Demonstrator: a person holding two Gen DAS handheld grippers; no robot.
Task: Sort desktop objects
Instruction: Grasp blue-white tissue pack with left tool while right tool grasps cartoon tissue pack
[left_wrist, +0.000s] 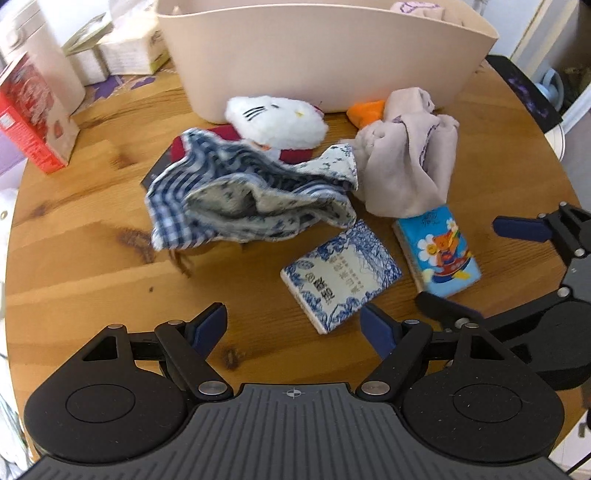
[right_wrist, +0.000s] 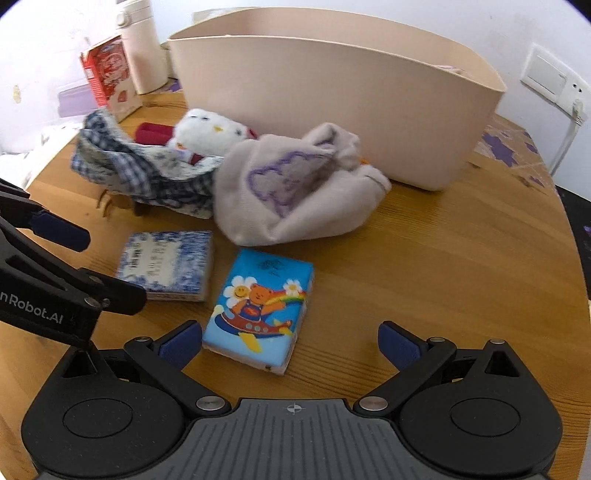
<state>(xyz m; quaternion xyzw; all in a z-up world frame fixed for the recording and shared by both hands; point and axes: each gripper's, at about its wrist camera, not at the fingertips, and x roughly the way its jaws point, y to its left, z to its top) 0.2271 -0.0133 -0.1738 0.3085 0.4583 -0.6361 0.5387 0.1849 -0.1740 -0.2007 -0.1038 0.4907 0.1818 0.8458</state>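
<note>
Two hand-held tools hovered over a round wooden table (left_wrist: 74, 236) strewn with small items. The left tool (left_wrist: 293, 319), at the bottom of the left wrist view, stood wide and empty, its blue-padded fingers either side of a blue-and-white patterned tissue pack (left_wrist: 341, 275) printed with Chinese characters too distorted to read. The right tool (right_wrist: 290, 341), at the bottom of the right wrist view, was equally wide and held nothing; a bright blue tissue pack (right_wrist: 260, 308) showing a cartoon bear in a red aeroplane, with daisies and a rainbow, lay between its fingers without touching them. Lettering ending "nRobot.AI" showed on the left tool's black body at the left edge of that view.

Toward the centre of both frames lay a crumpled blue-and-white checked cloth (left_wrist: 236, 192) and, beside it, a bunched beige cloth (right_wrist: 295, 188) stitched with a purple cloud outline. A white plush cat toy (left_wrist: 277, 118) rested behind them, against a large beige plastic bin (left_wrist: 325, 55) across the top of the frame. A red printed carton (left_wrist: 33, 118) stood at the upper left, its text illegible.
</note>
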